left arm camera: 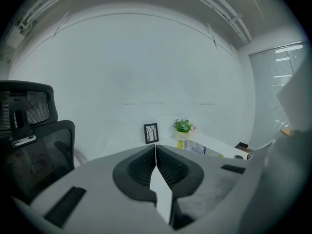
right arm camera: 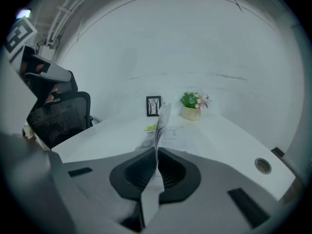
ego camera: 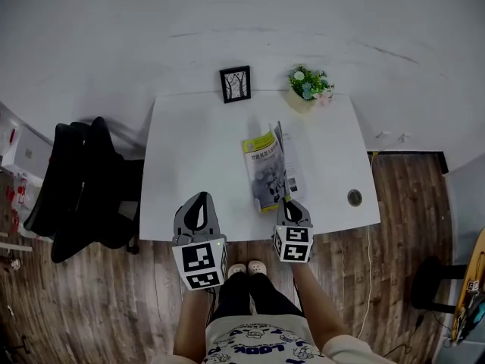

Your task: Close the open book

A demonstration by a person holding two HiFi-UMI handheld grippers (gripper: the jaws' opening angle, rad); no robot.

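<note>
Jaws of the right gripper [right arm camera: 156,151] are clenched on a raised leaf of the open yellow-green paperback book [right arm camera: 162,123], which lies right of centre on the white table [ego camera: 197,150]. Jaws of the left gripper [left arm camera: 155,149] are pressed together with nothing between them, above the table's near edge. At the far edge, a small cream pot [ego camera: 300,101] holds a green flowering plant [ego camera: 309,82].

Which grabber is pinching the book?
The right gripper, clamped on the book at its near edge. The left gripper is shut on nothing, apart from it.

Upside-down "LOOK" on shirt [ego camera: 241,338]; book [ego camera: 264,165] cover print too small to read
</note>
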